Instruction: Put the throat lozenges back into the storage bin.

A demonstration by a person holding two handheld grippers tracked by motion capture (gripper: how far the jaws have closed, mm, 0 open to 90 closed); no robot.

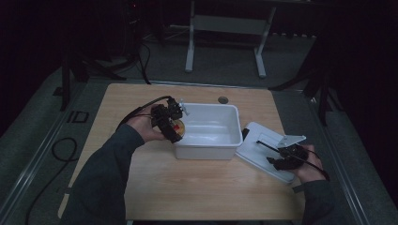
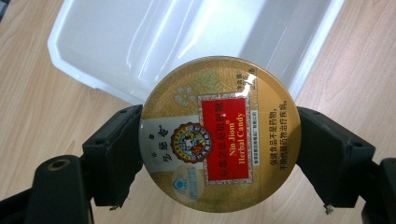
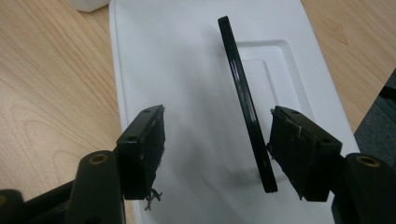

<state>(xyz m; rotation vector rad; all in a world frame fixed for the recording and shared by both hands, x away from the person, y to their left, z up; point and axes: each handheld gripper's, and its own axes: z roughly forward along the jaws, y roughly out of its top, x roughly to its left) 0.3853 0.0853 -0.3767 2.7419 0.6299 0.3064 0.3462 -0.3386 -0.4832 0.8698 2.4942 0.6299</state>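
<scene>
Firstly, high view: one wooden tabletop (image 1: 187, 187); one white bin (image 1: 209, 129) standing open near its middle; one white lid (image 1: 263, 152) lying flat just right of the bin; one left hand-held gripper (image 1: 177, 125) held at the bin's left rim, carrying a round tin (image 1: 179, 127); one right hand-held gripper (image 1: 277, 150) over the lid, with a thin black stick-like piece between its jaws; two forearms in dark sleeves coming in from below.

Next, left gripper view: one candy tin (image 2: 218, 135), gold with a red label, clamped by its rim between both jaws, face towards the camera; the bin (image 2: 187, 42) lies beyond and beneath it, the tin over the near wall; risk, as I judge it: the grip bears on a smooth curved edge, so the tin may pivot or slip out, and if let go too soon it could strike the wall and fall onto the tabletop (image 2: 42, 116) rather than inside.

Lastly, right gripper view: jaws spread apart, nothing clenched; one black flat strip (image 3: 245, 102) standing on edge upon the lid (image 3: 187, 70), close against the right jaw, well clear of the left; risk: closing off-centre may topple or skid the strip across the slick lid.
</scene>
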